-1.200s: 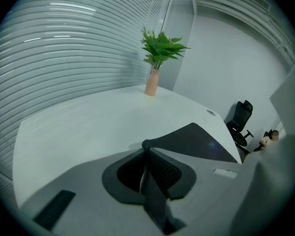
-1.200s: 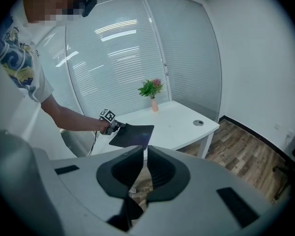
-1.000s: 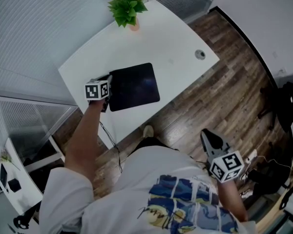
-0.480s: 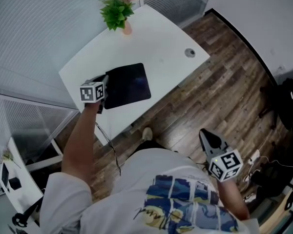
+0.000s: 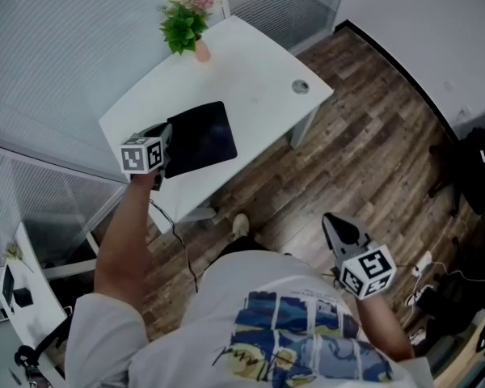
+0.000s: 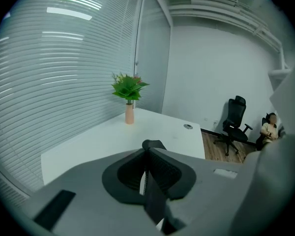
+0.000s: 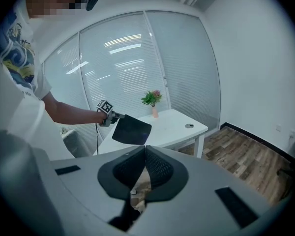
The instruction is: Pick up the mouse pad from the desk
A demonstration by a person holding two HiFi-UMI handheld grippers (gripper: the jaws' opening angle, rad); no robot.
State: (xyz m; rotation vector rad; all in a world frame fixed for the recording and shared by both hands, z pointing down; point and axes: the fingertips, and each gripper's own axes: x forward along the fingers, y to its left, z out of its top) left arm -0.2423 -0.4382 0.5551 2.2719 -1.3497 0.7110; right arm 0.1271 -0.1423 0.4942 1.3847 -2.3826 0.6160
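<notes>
The black mouse pad hangs tilted in the air above the white desk. My left gripper is shut on its left edge. In the left gripper view the pad shows edge-on as a dark strip pinched between the jaws of the left gripper. In the right gripper view the pad is plainly clear of the desk top, with the left gripper holding it. My right gripper hangs over the wood floor at lower right, shut, with nothing in it.
A potted plant in a pink vase stands at the desk's far corner, and a round cable grommet sits near its right edge. Glass walls with blinds run behind the desk. A black office chair stands by the far wall.
My left gripper has risen with the mouse pad, which now hangs off the desk top. The right gripper has drifted a little to the left.
</notes>
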